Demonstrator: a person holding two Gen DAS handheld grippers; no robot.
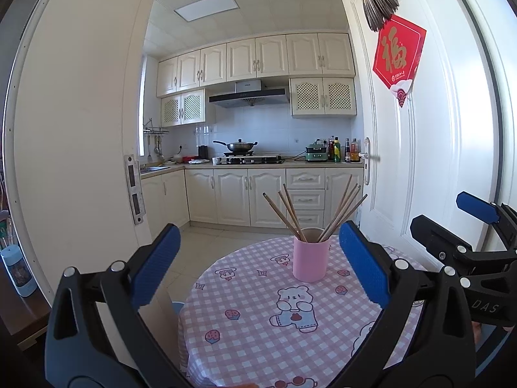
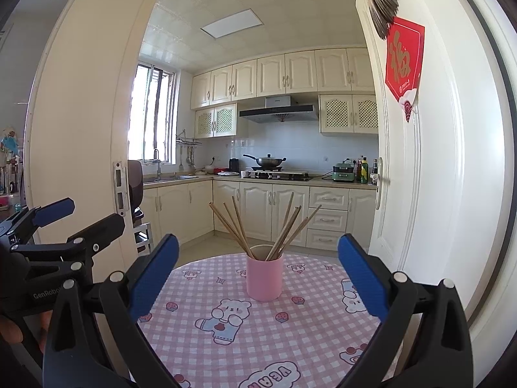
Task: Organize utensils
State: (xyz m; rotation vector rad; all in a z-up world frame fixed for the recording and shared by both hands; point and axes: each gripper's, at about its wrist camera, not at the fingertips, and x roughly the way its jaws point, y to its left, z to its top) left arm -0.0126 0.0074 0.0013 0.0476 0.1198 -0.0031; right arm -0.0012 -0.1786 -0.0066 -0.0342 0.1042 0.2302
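I've got both grippers up over the near edge of the round table (image 1: 245, 349) w/ its pink checked cloth; left gripper (image 1: 258, 265) has jaws spread wide, nothing btwn the blue pads; right gripper (image 2: 258, 274) same, spread wide and empty.

Pink cup (image 1: 311, 258) stands upright on the cloth toward the far side of the table, well apart from both sets of fingers; from my left cam it sits a bit right of centre, from the right cam roughly centred btwn the pads. Chopsticks (image 1: 292, 213) stand in the cup, fanned out in two leaning groups, one to the left, one to the right, tips up; I can't get an exact count.

In the left view the right gripper shows at the right edge; in the right view the left one shows at the left edge, w/ part of a hand (image 2: 13, 333) on it.

Behind the table: open door (image 1: 420, 161) w/ a red paper sign (image 1: 398, 58); kitchen beyond, wok (image 1: 240, 145) on the stove.
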